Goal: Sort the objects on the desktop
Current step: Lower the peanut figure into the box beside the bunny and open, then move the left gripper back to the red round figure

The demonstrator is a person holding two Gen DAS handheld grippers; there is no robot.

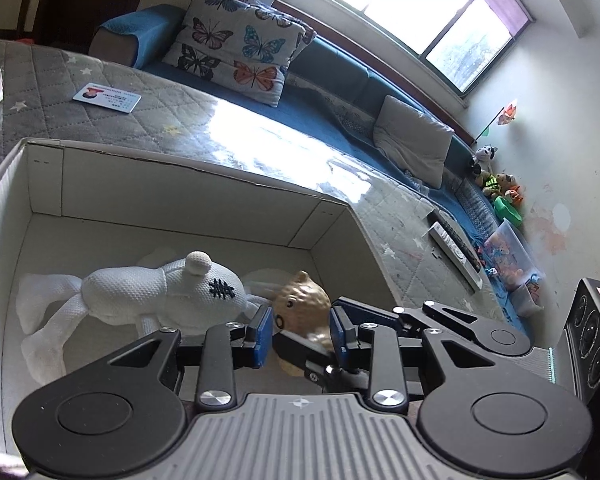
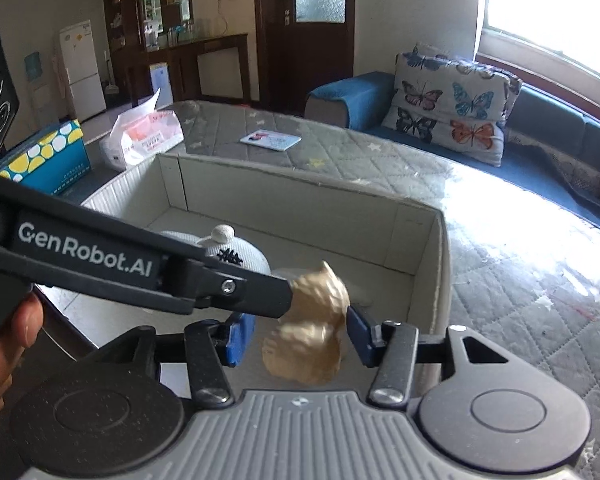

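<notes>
Two tools are seen over an open cardboard box (image 1: 180, 188) on the desk (image 1: 100, 128), which is covered with grey quilted cloth.

Right tool (image 2: 300, 336): jaws are seen apart in the right wrist view, with a small tan bear figurine (image 2: 312, 320) between the blue pads. A clear gap is seen at the left-hand pad; the right-hand pad is just beside or touching the figurine's edge, which cannot be told. No grip is seen, so the tool is counted as open. The figurine is motion-blurred and is seen over the box interior, near the near-right corner.

Left tool (image 1: 302, 332): it crosses in from the left in the right wrist view, and one finger tip ends at the figurine's top. In the left wrist view the bear's head is framed between the blue pads. Whether the pads press on it cannot be told.

A white plush toy (image 1: 160, 292) with a black stitched mark is lying on its side on the box floor, just left of the figurine.

A hand (image 2: 4, 344) is seen at the left edge, on the left tool's handle.

Outside the box:
- A card (image 1: 107, 97) is laid flat on the desk beyond the far wall.
- Two remotes (image 1: 456, 248) are laid at the desk's right edge.
- A tissue pack (image 2: 148, 136) and a blue dotted carton (image 2: 44, 156) are seen to the far left.
- A butterfly cushion (image 1: 240, 48) is propped on the blue sofa behind.
</notes>
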